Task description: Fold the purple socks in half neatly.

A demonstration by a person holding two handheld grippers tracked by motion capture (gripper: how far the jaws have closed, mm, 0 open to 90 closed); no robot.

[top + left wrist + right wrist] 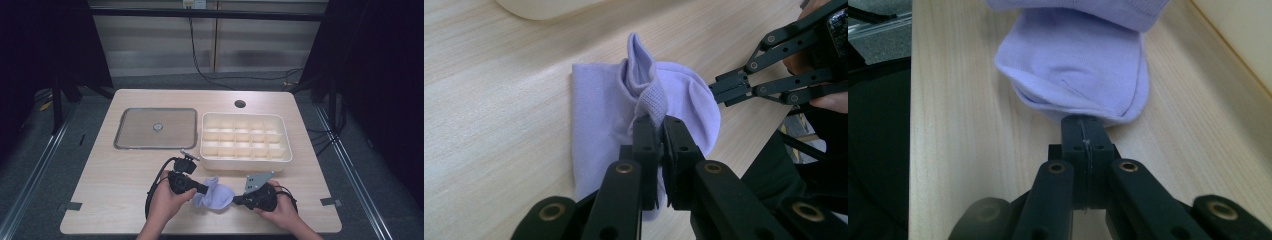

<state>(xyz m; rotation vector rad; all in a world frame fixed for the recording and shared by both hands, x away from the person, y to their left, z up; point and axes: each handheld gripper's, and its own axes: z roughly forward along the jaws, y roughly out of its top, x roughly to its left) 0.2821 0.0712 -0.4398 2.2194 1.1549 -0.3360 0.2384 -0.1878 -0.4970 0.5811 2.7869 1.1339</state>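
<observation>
Both tongs are seen low at the near edge of the table (115, 175), closed on one lilac sock (215, 196) from opposite sides. Furthest left on the tabletop, a flat metal tray (155, 128) with a small round knob at its middle is laid, well apart from the sock. Next, the left gripper (205, 189) is held in the person's left hand (165, 202); in the left gripper view its jaws are shut on a ribbed fold of the sock (644, 95), which is drawn up into a peak just beyond the tips while the rest of the cloth is spread flat on the wood. The sock is found between the two grippers, near the front edge of the table and just in front of the cream compartment box (245, 162), whose many small cells are set behind it and apart from it. To the right, the right gripper (235, 201) is held in the right hand (282, 207), its jaws pressed together on the rounded edge of the sock (1078, 65), as is seen in the right gripper view, where a thin line of cloth is pinched between the pads.
</observation>
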